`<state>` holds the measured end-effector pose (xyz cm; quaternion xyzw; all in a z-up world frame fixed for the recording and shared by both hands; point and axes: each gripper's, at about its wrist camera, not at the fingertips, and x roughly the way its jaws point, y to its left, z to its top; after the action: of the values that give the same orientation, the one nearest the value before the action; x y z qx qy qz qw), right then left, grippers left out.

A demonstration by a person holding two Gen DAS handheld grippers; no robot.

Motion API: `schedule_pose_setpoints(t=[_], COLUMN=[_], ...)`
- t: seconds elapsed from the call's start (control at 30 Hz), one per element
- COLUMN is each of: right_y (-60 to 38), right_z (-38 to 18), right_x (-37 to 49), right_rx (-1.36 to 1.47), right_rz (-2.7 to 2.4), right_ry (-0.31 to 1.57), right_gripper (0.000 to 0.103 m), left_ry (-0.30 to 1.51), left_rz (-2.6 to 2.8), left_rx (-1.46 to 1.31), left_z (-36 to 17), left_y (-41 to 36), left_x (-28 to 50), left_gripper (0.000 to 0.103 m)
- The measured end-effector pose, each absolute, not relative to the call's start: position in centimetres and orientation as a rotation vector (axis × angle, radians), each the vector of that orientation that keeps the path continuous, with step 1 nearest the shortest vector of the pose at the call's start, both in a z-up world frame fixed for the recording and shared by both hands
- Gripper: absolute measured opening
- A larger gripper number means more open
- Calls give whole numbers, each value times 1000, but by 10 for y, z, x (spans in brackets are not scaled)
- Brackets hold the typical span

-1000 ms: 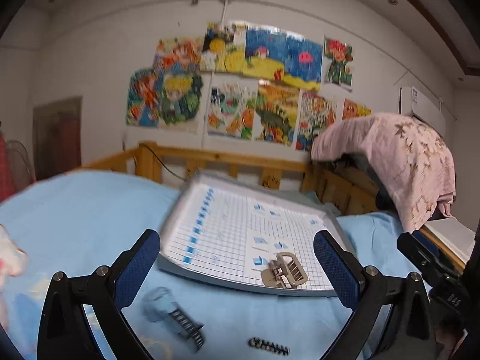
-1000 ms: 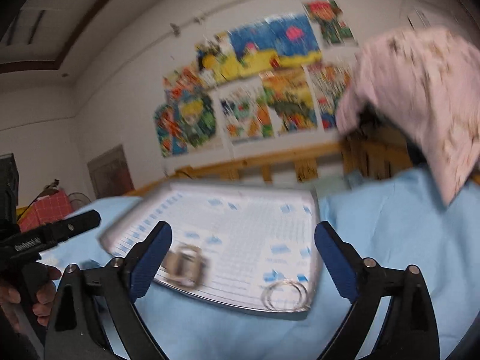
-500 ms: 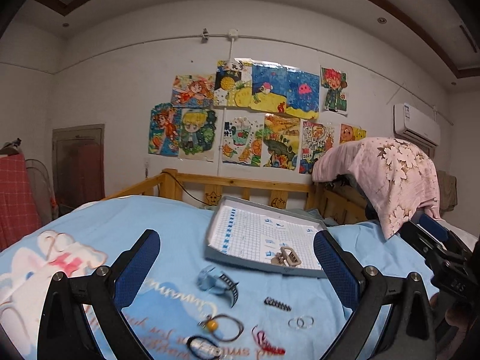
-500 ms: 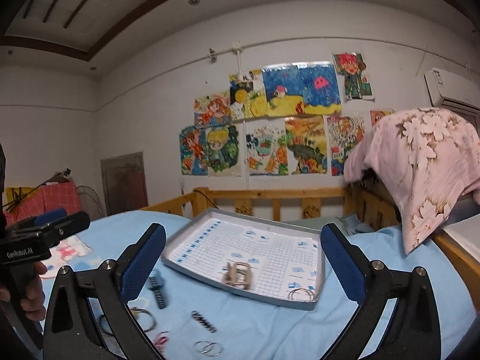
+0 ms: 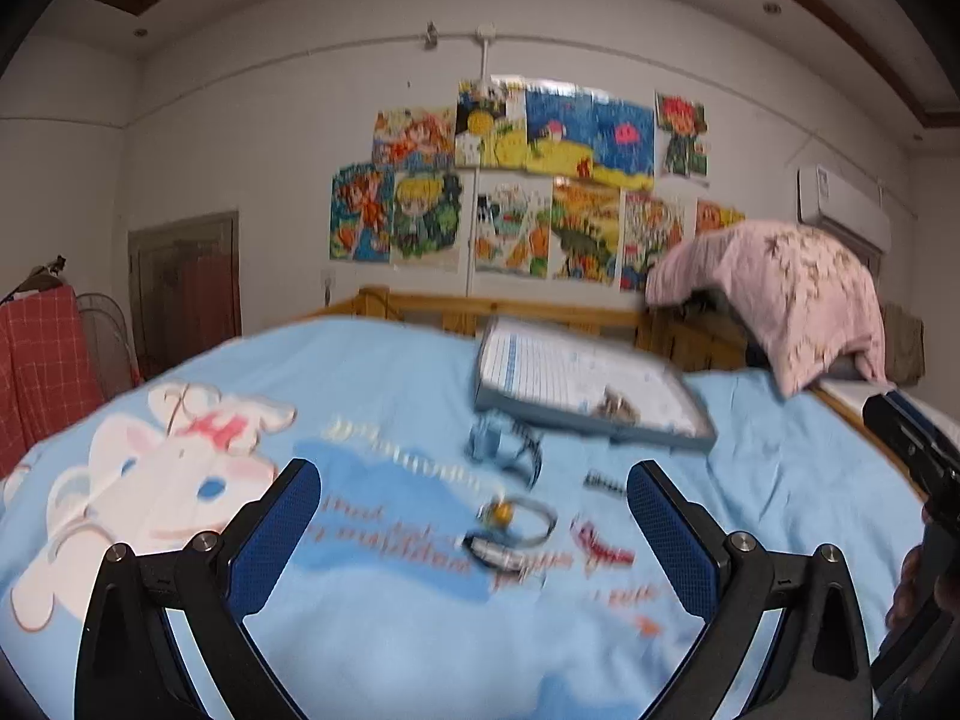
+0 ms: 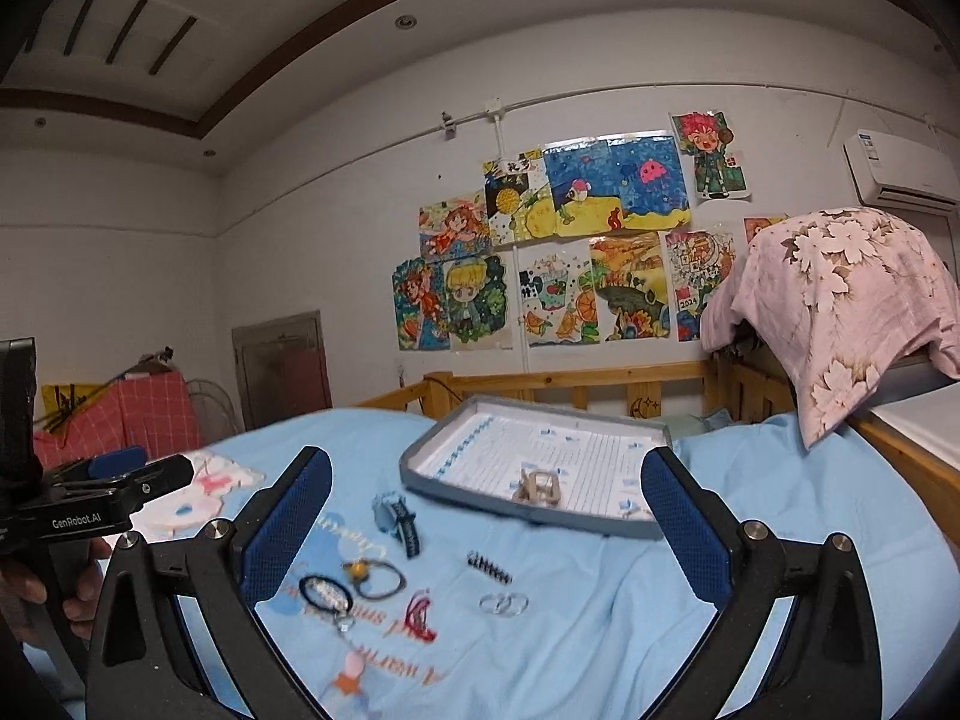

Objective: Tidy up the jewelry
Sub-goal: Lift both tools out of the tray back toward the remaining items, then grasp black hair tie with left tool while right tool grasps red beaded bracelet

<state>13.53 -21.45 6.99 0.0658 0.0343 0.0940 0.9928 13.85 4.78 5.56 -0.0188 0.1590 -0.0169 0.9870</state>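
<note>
A grey tray (image 6: 420, 468) with a grid liner lies on the blue bed; a beige hair claw (image 6: 538, 487) lies in it. The tray also shows in the left wrist view (image 5: 600, 420). In front of it on the sheet lie a blue clip (image 6: 393, 516), a black spring clip (image 6: 489, 567), a hair tie with a yellow bead (image 6: 372, 576), a black hair tie (image 6: 324, 593), a red clip (image 6: 420, 615) and silver rings (image 6: 504, 603). My left gripper (image 5: 474, 540) and right gripper (image 6: 486, 528) are both open, empty, and held above the sheet short of these items.
A wooden bed rail (image 6: 576, 387) runs behind the tray. A pink floral cloth (image 6: 840, 300) hangs at the right. The other hand-held gripper body (image 6: 90, 504) shows at the left of the right wrist view. A red checked cloth (image 5: 42, 354) is at the far left.
Both grippers have pulled back from the tray, so the loose items on the sheet have come into view. The left view has swung to the left and is blurred.
</note>
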Motion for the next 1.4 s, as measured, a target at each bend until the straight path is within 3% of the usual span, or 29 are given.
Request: schedule_pose_setpoints(t=[0.27,0.53,0.77,0.83,0.93,1.4], right_y=[-210,-205,-191,-186,-176,-122], right_z=[38,31,11,5,-6,-56], right_x=[136,165,203,216,238,283], right_rx=[81,-27,-28,-12,4,-94], right_rz=[63,128,249,286,328,491], right_ry=[186,299,356,382,425,606], right_gripper=[101,101,97,77,63,51], left_ry=[439,494,578,592,621,744], left_rz=[-75,-154,-239,-257,-261,-272], left_rx=[-82,-50,-124,-149,-172,-200], left_z=[7,-3,-17,-22,-31,-73], left_y=[68,56,54,56,59,60], left_x=[144,186,235,245,261,291], left_gripper=[103,101,61,46,37,27])
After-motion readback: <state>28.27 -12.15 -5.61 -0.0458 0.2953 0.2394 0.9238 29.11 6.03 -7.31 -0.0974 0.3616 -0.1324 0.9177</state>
